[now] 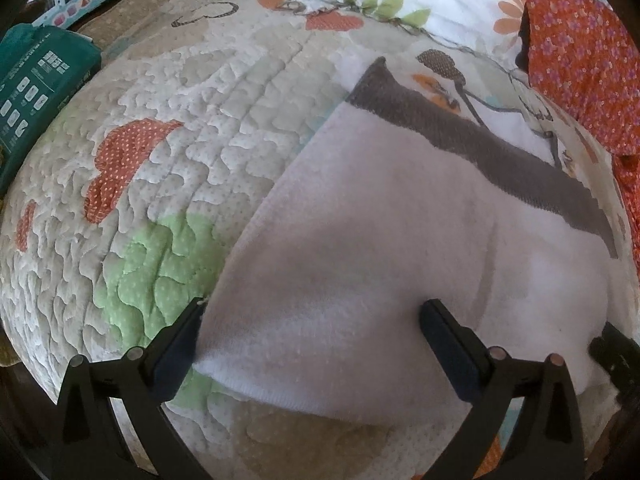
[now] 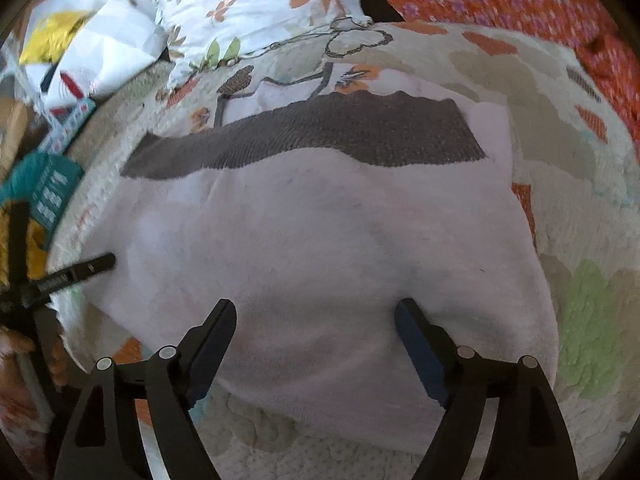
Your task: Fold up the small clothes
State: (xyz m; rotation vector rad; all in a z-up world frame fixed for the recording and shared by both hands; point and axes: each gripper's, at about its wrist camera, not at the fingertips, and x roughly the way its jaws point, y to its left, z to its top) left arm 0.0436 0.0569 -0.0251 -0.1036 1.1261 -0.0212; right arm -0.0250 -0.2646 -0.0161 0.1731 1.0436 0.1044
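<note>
- Covering the bed: one quilt [image 1: 168, 184], cream with orange and green patches.
- One white cloth [image 2: 320, 240] with one grey band [image 2: 320, 136] lies flat on the quilt.
- One green packet [image 1: 36, 88] sits at the quilt's edge.
- Left gripper [image 1: 310, 314]: fingers wide, straddling the cloth's corner.
- Right gripper [image 2: 316, 314]: fingers wide, over the cloth's near edge.
</note>
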